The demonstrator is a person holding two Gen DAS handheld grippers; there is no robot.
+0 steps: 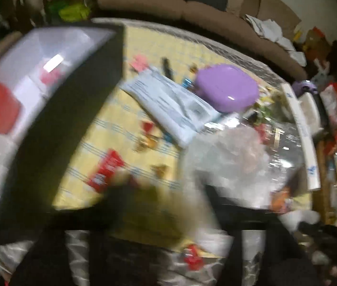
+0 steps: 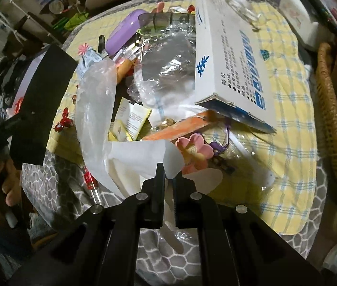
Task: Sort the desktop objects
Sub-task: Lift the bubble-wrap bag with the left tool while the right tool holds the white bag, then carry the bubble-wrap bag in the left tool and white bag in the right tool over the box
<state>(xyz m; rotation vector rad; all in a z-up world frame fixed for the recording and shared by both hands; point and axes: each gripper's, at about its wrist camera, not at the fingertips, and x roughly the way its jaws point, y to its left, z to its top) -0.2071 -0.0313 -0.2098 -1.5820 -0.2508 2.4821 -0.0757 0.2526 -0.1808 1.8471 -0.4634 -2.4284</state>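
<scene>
Our right tool [image 2: 168, 178] is clenched on the corner of a white paper sheet [image 2: 142, 153], pinching the edge so the sheet can peel off the clutter heaped on the yellow checked cloth [image 2: 287, 109] over the counter. Our left tool [image 2: 29, 116] carries a black, white-lined box [image 1: 56, 109], apparently the sorting bin, off the counter's left edge; we cannot tell its grip, as that view is blurred. A white carton [image 2: 230, 54] leans on crumpled plastic wrap [image 2: 168, 59].

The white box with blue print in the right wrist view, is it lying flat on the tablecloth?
No, the white box is tilted, its near end propped up on an orange packet above the yellow checked tablecloth.
</scene>
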